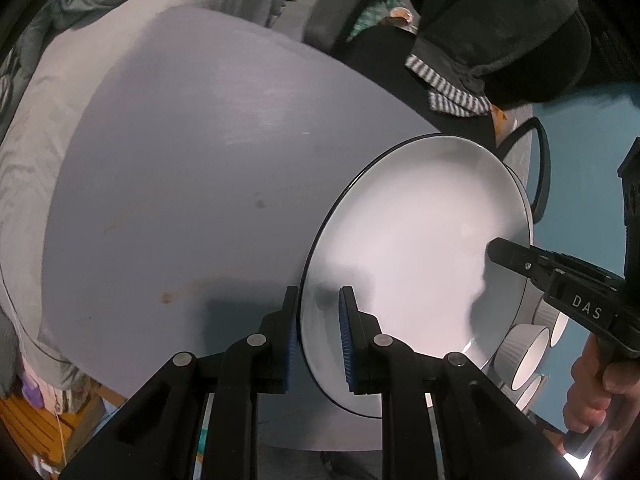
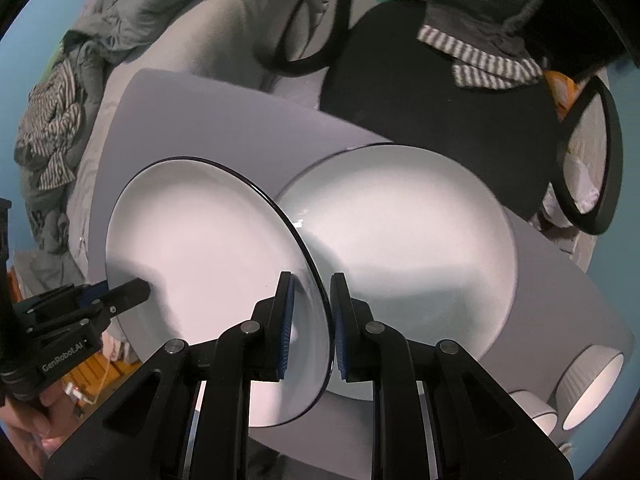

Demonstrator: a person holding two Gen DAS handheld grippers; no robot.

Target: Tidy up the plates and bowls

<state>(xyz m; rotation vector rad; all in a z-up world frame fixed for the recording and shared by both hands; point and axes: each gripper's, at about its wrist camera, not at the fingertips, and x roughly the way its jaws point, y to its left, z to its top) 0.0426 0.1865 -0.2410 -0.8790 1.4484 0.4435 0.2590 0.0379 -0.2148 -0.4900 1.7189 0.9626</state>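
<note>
Both grippers hold one white plate with a thin black rim (image 1: pixel 416 248), lifted and tilted above the grey table (image 1: pixel 180 168). My left gripper (image 1: pixel 318 336) is shut on the plate's near-left rim. My right gripper (image 2: pixel 310 320) is shut on the same plate (image 2: pixel 208 256) at its opposite rim. A second white plate (image 2: pixel 404 236) lies flat on the table under and right of the held one. White ribbed bowls (image 2: pixel 592 384) stand at the table's right end, also showing in the left wrist view (image 1: pixel 528 356).
A black chair (image 2: pixel 420 100) with dark clothes and a striped cloth (image 2: pixel 480 60) stands behind the table. A bed with grey bedding and heaped clothes (image 2: pixel 60 128) lies to the left. The floor (image 1: pixel 580 140) is blue.
</note>
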